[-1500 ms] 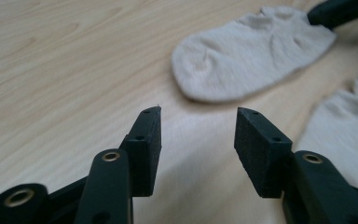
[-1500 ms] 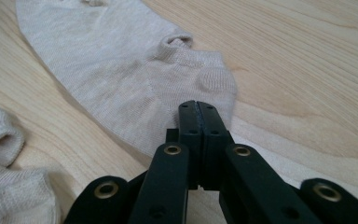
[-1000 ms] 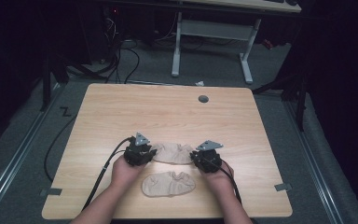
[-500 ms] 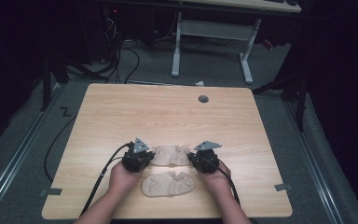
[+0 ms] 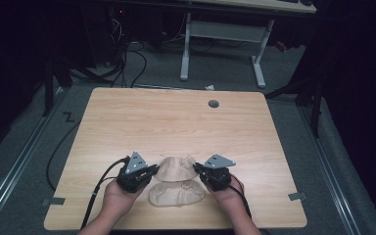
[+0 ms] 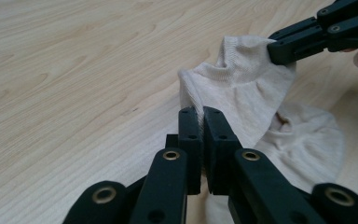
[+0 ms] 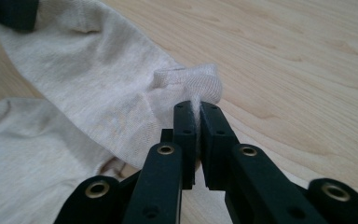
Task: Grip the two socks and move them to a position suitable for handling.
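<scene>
Two beige ankle socks are near the table's front edge. The far sock point(image 5: 177, 169) is stretched between both grippers and raised a little off the wood. My left gripper point(image 6: 201, 112) is shut on its left edge point(image 6: 242, 88). My right gripper point(image 7: 198, 106) has just been closing and now pinches the cuff point(image 7: 191, 79) at the other end. In the high view the left gripper point(image 5: 153, 169) and right gripper point(image 5: 199, 169) flank that sock. The second sock point(image 5: 176, 194) lies flat just in front, under the held one.
The wooden table point(image 5: 176, 122) has a round cable hole point(image 5: 213, 104) at the back right. Cables trail from the left gripper off the table's front left. Beyond the table stand a white desk frame point(image 5: 220, 44) and floor cables.
Both hands have drawn back toward the front edge and risen slightly, lifting the far sock so it bunches between the grippers. Both grippers' jaws have shut on it.
</scene>
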### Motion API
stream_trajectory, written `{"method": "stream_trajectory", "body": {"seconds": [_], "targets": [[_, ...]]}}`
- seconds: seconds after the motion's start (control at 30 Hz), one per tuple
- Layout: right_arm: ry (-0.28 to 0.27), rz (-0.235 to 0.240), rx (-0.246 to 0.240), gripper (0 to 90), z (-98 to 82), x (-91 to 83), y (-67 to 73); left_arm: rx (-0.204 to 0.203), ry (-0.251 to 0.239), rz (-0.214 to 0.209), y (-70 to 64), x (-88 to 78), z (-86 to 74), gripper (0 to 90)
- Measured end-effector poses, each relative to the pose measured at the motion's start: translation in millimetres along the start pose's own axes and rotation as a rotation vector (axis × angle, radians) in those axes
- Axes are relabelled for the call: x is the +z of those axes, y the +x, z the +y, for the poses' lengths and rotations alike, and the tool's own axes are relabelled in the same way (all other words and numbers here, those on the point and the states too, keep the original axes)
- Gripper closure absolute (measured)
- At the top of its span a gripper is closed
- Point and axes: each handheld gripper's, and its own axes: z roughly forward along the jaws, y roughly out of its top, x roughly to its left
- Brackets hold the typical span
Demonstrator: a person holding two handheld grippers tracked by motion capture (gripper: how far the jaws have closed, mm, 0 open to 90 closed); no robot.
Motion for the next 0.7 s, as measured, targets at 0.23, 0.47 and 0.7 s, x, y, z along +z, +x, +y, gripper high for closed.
{"method": "stream_trajectory", "body": {"seconds": [0.23, 0.47, 0.7], "targets": [[-0.016, 0.003, -0.008, 85.8, -9.5, -23.8, 7.2, -0.005, 0.012, -0.054, -13.2, -15.8, -7.6, 86.5], [0.001, 0.005, -0.026, 85.8, -22.9, -38.4, 16.1, -0.005, 0.031, -0.101, -25.8, -14.0, -25.9, 86.5], [0.032, 0.021, -0.04, 85.7, -31.4, -39.9, 25.5, -0.01, 0.074, -0.1, -27.5, -14.3, -40.0, 86.5]]}}
